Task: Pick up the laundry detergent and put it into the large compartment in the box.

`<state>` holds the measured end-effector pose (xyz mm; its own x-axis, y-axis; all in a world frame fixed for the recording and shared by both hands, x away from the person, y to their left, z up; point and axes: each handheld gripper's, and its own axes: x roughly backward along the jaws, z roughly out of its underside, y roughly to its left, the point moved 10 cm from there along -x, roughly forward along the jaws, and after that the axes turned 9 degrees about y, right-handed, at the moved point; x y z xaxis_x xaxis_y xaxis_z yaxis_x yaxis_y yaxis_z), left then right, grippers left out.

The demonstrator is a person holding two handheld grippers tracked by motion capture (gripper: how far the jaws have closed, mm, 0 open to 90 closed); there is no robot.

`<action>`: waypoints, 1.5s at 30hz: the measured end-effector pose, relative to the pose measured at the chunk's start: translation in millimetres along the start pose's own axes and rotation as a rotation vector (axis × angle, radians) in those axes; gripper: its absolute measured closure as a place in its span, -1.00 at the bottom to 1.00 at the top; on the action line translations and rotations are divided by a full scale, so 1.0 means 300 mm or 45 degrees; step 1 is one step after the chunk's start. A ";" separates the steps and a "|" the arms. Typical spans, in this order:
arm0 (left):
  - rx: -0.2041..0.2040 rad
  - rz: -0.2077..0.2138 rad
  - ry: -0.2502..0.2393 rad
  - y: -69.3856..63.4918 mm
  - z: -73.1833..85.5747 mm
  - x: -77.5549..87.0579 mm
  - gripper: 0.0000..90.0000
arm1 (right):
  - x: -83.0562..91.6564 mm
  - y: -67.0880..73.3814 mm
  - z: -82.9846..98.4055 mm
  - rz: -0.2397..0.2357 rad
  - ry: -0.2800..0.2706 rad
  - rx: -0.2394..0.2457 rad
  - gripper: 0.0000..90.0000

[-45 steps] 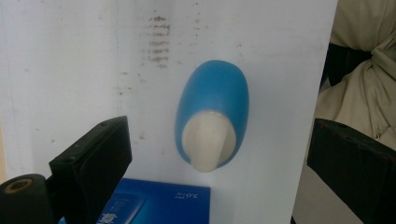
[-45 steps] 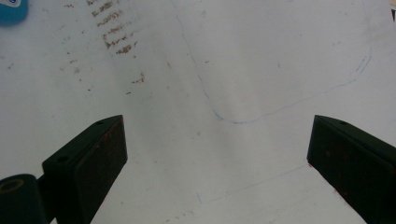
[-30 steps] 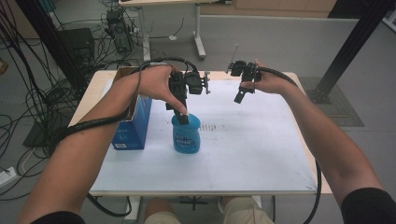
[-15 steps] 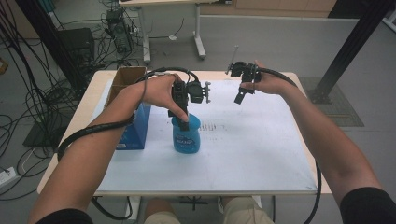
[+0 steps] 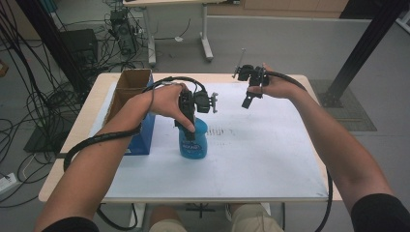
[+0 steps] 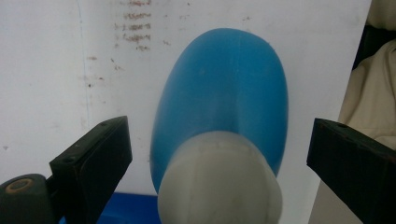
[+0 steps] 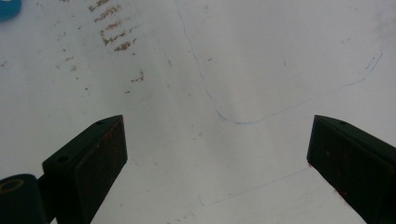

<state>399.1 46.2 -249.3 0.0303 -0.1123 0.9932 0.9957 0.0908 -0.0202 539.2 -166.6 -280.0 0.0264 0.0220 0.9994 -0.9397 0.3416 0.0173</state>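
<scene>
L claw (image 6: 219,163): released, my jaws wide either side of white cap (image 6: 219,182), no contact | blue bottle (image 5: 193,140): upright, table (image 5: 270,159) ctr-left, just beside blue box (image 5: 140,130) | R claw (image 5: 247,99): released, held above table, well apart.

An open blue cardboard box (image 5: 131,108) stands on the white-topped bench (image 5: 270,154), with tangled cables (image 5: 29,111) on the floor (image 5: 300,43) around it.
</scene>
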 end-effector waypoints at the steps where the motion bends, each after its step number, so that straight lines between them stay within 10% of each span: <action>1: -0.003 -0.001 0.002 -0.001 -0.002 -0.008 -0.84 | -0.001 0.001 -0.001 -0.002 0.000 -0.004 -0.89; 45: -0.018 -0.022 0.003 -0.010 -0.013 -0.034 -0.84 | -0.010 0.001 -0.006 -0.007 0.013 -0.001 -0.89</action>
<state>396.2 43.3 -259.9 0.0131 -0.1163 0.9931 0.9972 0.0748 -0.0044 539.5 -165.0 -282.9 0.0355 0.0299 0.9989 -0.9392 0.3425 0.0231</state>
